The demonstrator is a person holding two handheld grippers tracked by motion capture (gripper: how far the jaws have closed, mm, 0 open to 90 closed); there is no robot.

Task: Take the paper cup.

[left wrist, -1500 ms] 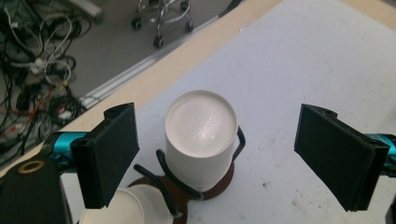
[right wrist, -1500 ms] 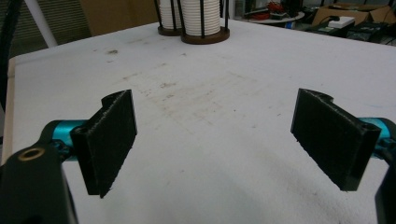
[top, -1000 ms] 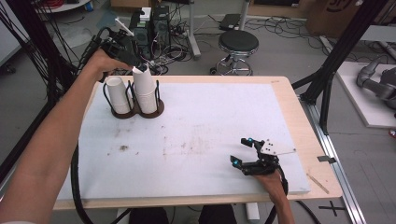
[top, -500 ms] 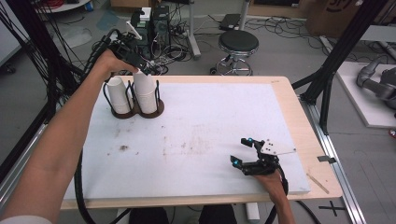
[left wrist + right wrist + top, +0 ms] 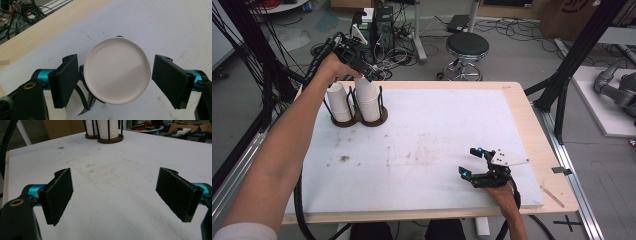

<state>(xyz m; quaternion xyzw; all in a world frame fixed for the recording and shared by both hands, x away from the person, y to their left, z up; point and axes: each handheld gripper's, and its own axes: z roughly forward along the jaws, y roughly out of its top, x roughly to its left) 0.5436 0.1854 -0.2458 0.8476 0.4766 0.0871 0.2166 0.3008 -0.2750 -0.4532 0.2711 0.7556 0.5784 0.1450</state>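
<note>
Left gripper (image 5: 113,83), poised above the stack of upturned white paper cups (image 5: 117,70), is straddling its flat top; the jaws have just been closing, yet a gap remains at each pad, so nothing is clamped. Good practice, arguably, is centring both pads on the topmost cup before squeezing and lifting straight up. That stack is standing in the right ring of a dark wire twin holder (image 5: 359,119); the left ring is holding another stack (image 5: 339,102). Right gripper (image 5: 473,162) is resting wide apart on the white table mat (image 5: 437,130).
</note>
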